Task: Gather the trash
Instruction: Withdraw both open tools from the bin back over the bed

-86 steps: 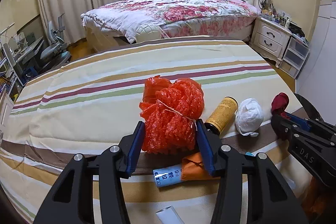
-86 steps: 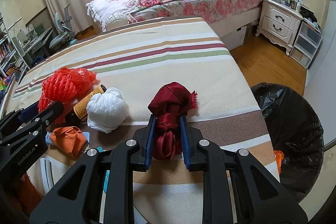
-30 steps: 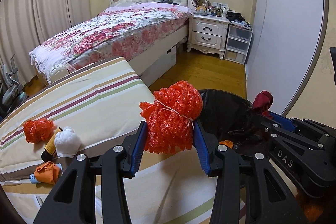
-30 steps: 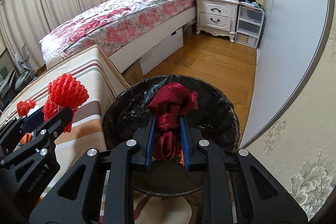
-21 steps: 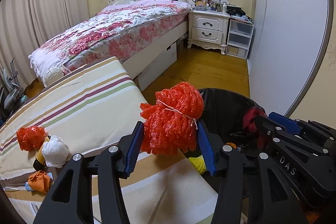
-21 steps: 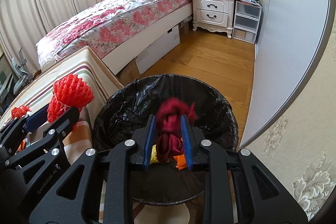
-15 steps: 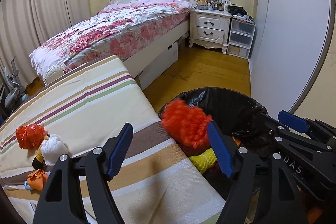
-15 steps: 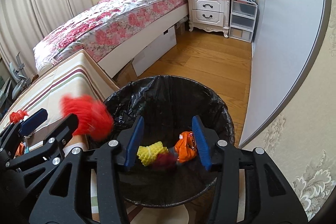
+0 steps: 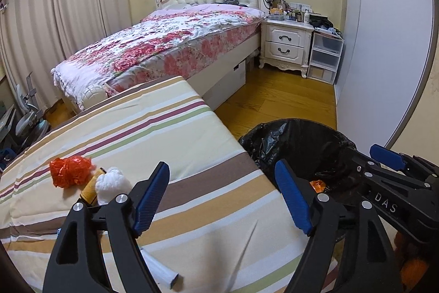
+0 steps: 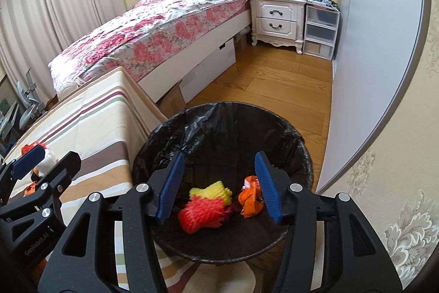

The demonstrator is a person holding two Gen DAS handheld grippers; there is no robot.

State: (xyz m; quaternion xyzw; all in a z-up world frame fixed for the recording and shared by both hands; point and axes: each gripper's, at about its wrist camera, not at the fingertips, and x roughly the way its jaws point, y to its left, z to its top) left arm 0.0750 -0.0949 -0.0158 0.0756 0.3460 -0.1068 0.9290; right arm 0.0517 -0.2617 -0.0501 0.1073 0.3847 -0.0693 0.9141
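Beside the striped-cloth bench (image 9: pixel 175 133) stands a black-lined round bin (image 10: pixel 297 144) holding the red foam-net bundle (image 10: pixel 201 213) (yellow net and orange wad alongside), while both the left hand-held gripper (image 9: pixel 222 195) and right hand-held gripper (image 10: pixel 218 186) have just been opening, empty.

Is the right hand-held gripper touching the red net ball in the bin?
Apart. The right wrist view shows the right hand-held gripper open above the bin, with the red net ball lying on its bottom.

Home bedroom (bed (image 9: pixel 175 45), nightstand (image 9: pixel 286 45))
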